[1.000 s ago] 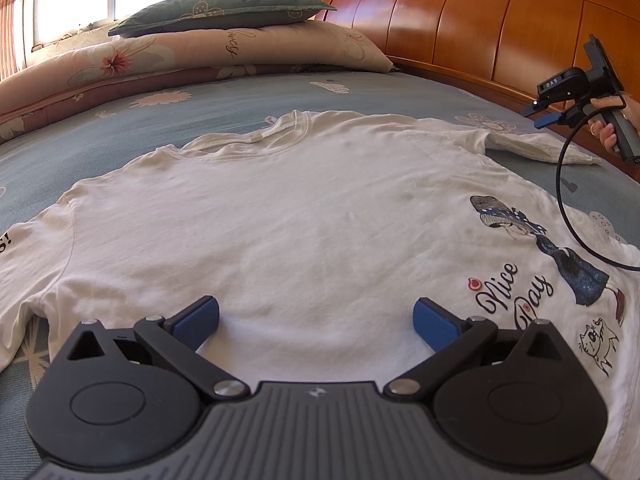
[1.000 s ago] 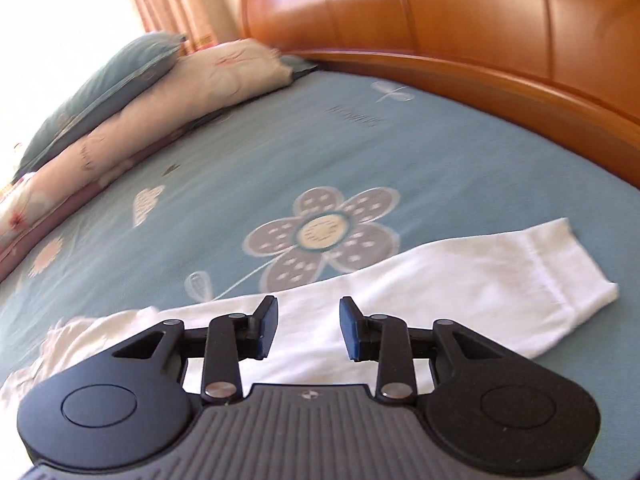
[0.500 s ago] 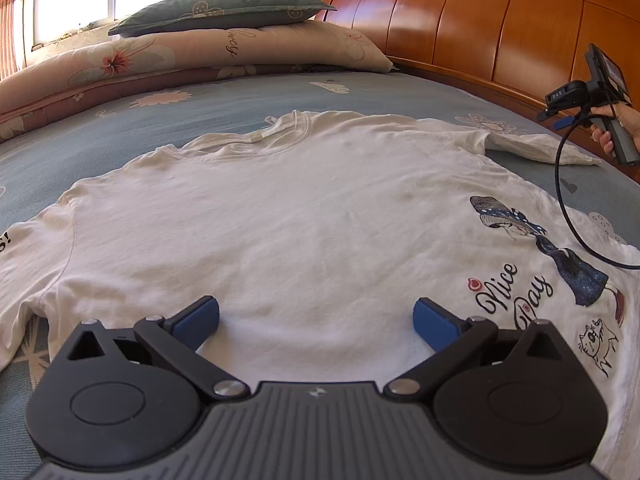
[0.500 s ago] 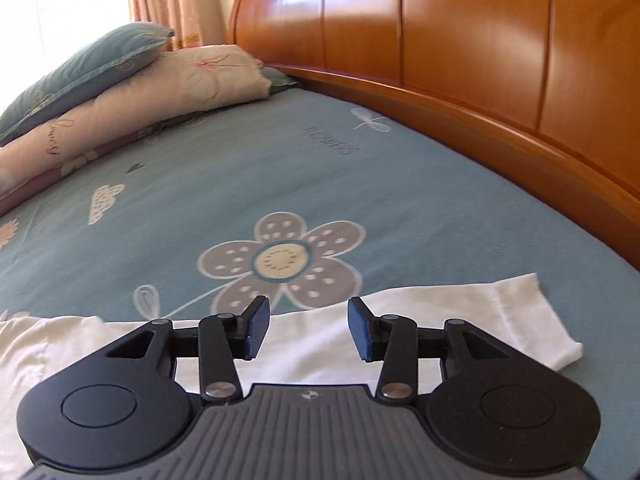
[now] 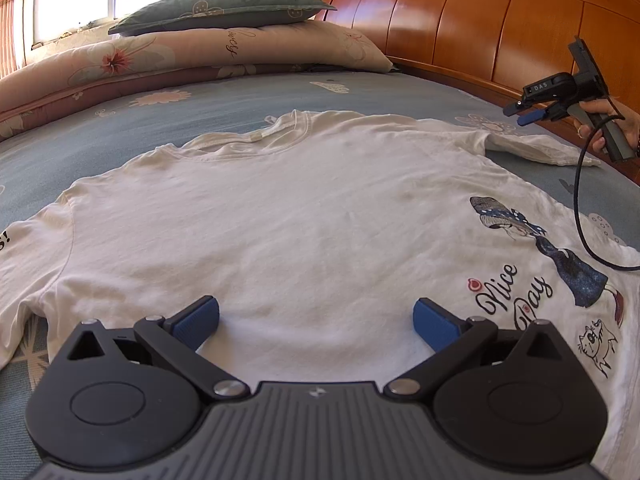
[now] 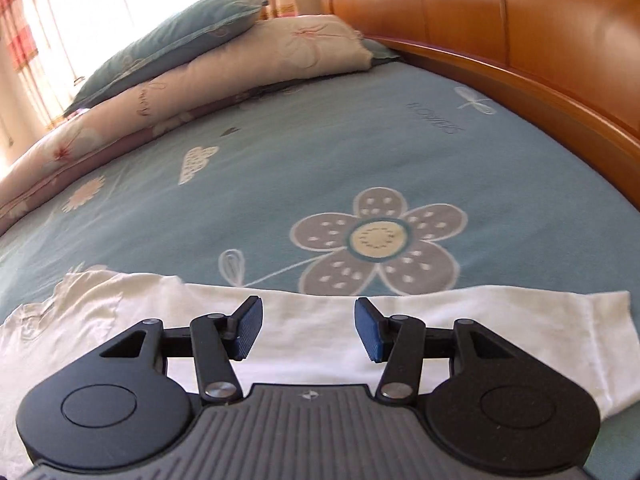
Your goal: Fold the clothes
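A white T-shirt (image 5: 288,216) with a "Nice Day" print (image 5: 516,292) lies flat on the blue bed sheet, collar (image 5: 260,136) toward the pillows. My left gripper (image 5: 316,320) is wide open and empty, low over the shirt's body. My right gripper (image 6: 308,328) is open and empty above the shirt's right sleeve (image 6: 500,320), whose cuff (image 6: 616,344) lies to the right. The right gripper also shows in the left wrist view (image 5: 532,114), held above the sleeve (image 5: 536,148).
Stacked pillows (image 5: 224,44) lie at the far side. A wooden headboard (image 5: 500,32) runs along the right. A black cable (image 5: 584,208) hangs from the right gripper over the shirt's edge. The blue flowered sheet (image 6: 376,236) extends beyond the sleeve.
My right gripper has opened wider and shifted over the sleeve, swinging its view back toward the shirt's shoulder. My left gripper has not moved.
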The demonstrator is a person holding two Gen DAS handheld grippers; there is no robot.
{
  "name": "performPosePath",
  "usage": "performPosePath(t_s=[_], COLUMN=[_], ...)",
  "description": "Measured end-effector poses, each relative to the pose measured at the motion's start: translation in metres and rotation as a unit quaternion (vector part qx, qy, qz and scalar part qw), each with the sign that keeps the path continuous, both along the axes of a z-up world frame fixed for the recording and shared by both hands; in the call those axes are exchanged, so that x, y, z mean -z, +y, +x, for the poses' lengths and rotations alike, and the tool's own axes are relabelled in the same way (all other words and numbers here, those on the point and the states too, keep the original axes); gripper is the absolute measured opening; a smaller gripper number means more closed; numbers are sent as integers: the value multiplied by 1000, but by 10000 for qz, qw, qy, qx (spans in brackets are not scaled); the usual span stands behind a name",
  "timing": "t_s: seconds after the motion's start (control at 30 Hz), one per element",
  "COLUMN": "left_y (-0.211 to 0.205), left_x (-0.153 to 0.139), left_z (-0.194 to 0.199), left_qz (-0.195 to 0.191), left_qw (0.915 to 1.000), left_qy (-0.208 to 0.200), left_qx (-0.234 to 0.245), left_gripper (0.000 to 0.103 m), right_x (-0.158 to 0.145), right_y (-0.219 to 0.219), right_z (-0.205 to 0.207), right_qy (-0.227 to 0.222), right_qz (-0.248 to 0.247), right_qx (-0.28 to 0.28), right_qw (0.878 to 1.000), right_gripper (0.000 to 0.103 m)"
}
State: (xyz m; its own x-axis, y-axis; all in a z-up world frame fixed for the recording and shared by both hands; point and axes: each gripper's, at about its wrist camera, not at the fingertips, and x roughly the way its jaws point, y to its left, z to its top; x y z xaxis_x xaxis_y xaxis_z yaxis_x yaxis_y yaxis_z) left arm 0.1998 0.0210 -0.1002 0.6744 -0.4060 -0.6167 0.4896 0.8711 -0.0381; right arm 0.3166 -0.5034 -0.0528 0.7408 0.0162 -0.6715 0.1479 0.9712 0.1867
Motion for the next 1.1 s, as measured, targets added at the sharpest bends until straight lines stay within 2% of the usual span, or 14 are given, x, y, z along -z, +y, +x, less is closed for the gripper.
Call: performPosePath(t_s=[0.07, 0.13, 0.2, 0.37, 0.6, 0.63, 0.67, 0.77, 0.93, 1.03, 1.1], left_y=[0, 0, 0, 0, 0, 0, 0, 0, 0, -1, -1], left_x=[0, 0, 0, 0, 0, 0, 0, 0, 0, 0, 0], left_z=[0, 0, 0, 0, 1, 1, 1, 0, 0, 0, 0], left_qz=[-3, -1, -3, -10, -7, -6, -5, -4, 4, 15, 23], left_qw=[10000, 10000, 10000, 10000, 10000, 10000, 10000, 10000, 10000, 10000, 10000], left_qy=[-1, -2, -2, 2, 0, 0, -1, -2, -7, -13, -18], left_qx=[2, 2, 1, -2, -3, -3, -4, -5, -6, -7, -7], left_gripper=[102, 102, 102, 102, 102, 102, 102, 102, 102, 102, 102], right_x=[-2, 1, 5, 27, 35, 34, 34, 32, 28, 16, 1], right_y=[29, 55, 70, 82, 77, 79, 83, 101, 101, 104, 108], right_z=[23, 43, 61, 90, 78, 79, 78, 77, 91, 79, 55], right_qy=[-13, -42, -16, 471, 313, 309, 288, 283, 257, 178, -9], right_qz=[-119, -437, -595, -1115, -973, -958, -1012, -1505, -1559, -1487, -1222], right_qx=[-524, -956, -1315, -1587, -1759, -1745, -1775, -1818, -1269, -1102, -1177], right_qw=[9986, 9945, 9895, 9799, 9791, 9795, 9785, 9713, 9793, 9826, 9855], right_gripper=[59, 63, 63, 63, 62, 49, 22, 6, 1, 9, 11])
